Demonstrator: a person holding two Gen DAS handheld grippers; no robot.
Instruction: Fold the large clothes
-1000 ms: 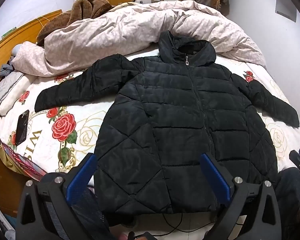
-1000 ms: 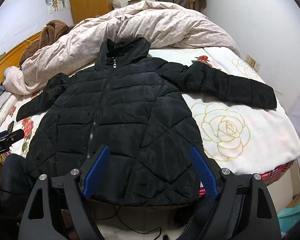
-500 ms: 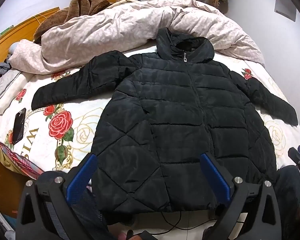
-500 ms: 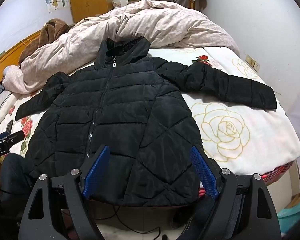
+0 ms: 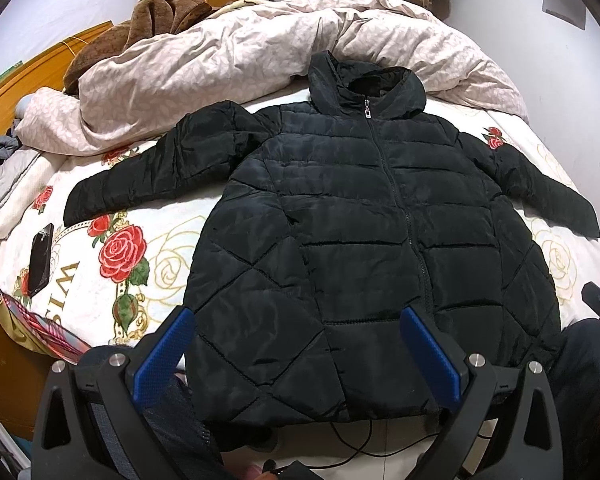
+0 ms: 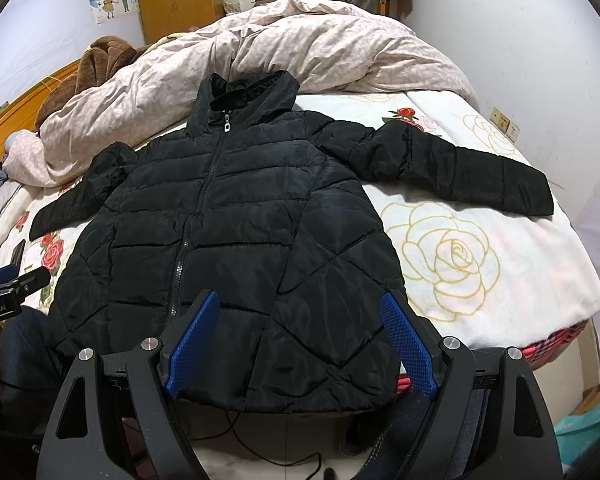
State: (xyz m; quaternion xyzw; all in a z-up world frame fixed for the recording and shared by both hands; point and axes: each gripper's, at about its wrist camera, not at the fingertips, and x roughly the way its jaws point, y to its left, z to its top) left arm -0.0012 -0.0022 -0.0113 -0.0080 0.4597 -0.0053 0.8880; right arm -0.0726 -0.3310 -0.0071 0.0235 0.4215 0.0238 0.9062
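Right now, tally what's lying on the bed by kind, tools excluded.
Black puffer jacket: 1
Beige duvet: 1
Brown fleece blanket: 1
Phone: 1
Total: 4

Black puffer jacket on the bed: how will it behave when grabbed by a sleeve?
The jacket is probably floppy: it lies limp and flat, sleeves spread. Quilted padding suggests it is bulky but light. The shiny shell may slip between fingers.
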